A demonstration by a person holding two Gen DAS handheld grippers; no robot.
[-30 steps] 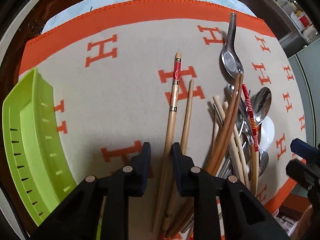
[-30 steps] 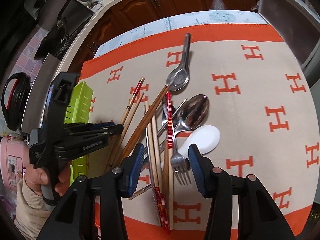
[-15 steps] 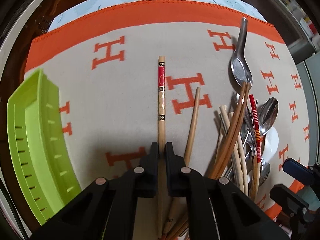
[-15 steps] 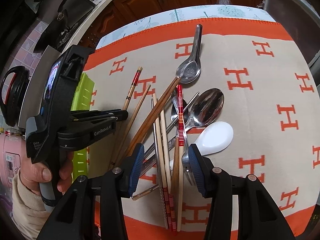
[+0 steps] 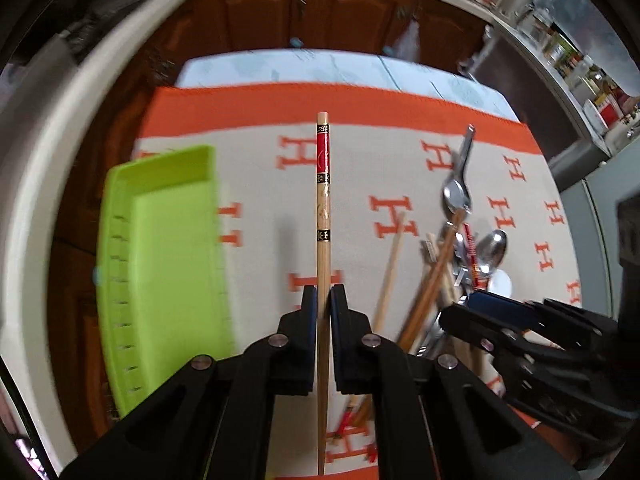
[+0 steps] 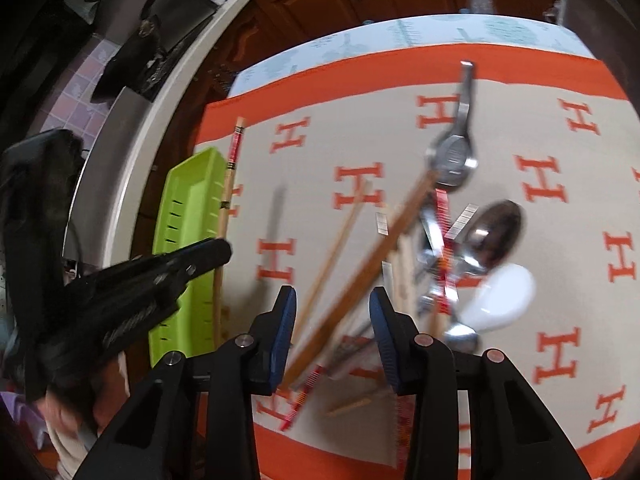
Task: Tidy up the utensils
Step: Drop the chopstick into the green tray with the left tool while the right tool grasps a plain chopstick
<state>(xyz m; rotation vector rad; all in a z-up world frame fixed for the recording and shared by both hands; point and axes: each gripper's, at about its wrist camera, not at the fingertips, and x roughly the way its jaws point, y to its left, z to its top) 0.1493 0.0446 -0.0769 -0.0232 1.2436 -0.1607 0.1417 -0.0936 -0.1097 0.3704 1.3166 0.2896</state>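
My left gripper (image 5: 323, 300) is shut on a red-topped wooden chopstick (image 5: 323, 200) and holds it lifted above the cloth, next to the green tray (image 5: 160, 264). In the right wrist view the same chopstick (image 6: 229, 184) hangs over the tray's (image 6: 188, 208) right edge. My right gripper (image 6: 332, 304) is open and empty, above a pile of chopsticks (image 6: 360, 272), metal spoons (image 6: 492, 232) and a white spoon (image 6: 504, 296). A plain chopstick (image 5: 390, 276) lies apart from the pile.
An orange-bordered beige cloth with H marks (image 5: 360, 168) covers the table. A steel ladle-type spoon (image 6: 456, 148) lies at the pile's far end. Wooden cabinets (image 5: 320, 12) and a countertop edge (image 5: 52, 136) stand beyond the table.
My left gripper closed on the red-topped chopstick, lifted it off the cloth and moved toward the green tray. My right gripper stayed open over the pile.
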